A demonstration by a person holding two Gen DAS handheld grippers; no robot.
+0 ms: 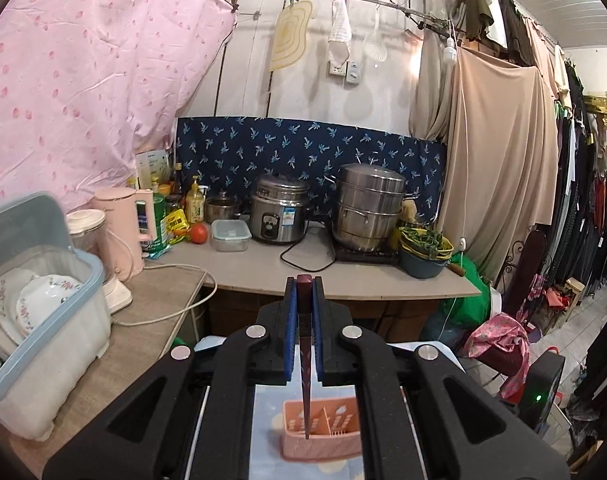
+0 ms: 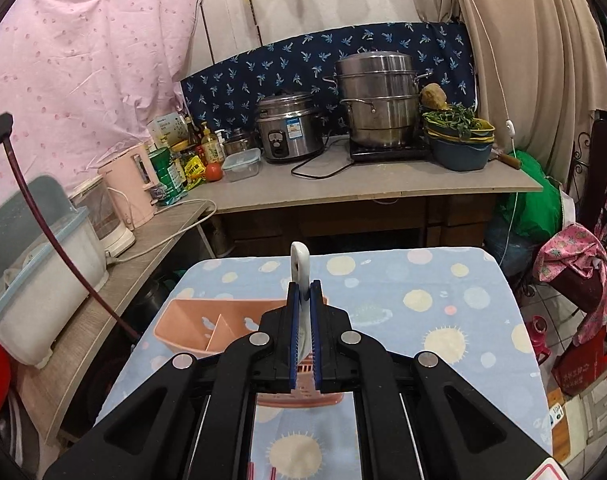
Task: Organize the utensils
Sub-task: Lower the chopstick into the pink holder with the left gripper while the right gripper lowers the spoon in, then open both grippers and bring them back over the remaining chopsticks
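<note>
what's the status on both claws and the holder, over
Left claw shut on dark red chopstick, tip over pink utensil holder. Right claw shut on white spoon. Nothing blocking holder.

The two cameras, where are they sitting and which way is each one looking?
Left wrist: sits on the left gripper, looking along its fingers at the kitchen counter; gripper shut on dark chopsticks above the pink utensil holder.
Right wrist: sits on the right gripper, facing the same counter over the dotted table; gripper shut on a white spoon.
Both see the rice cooker, steamer pot and holder.
</note>
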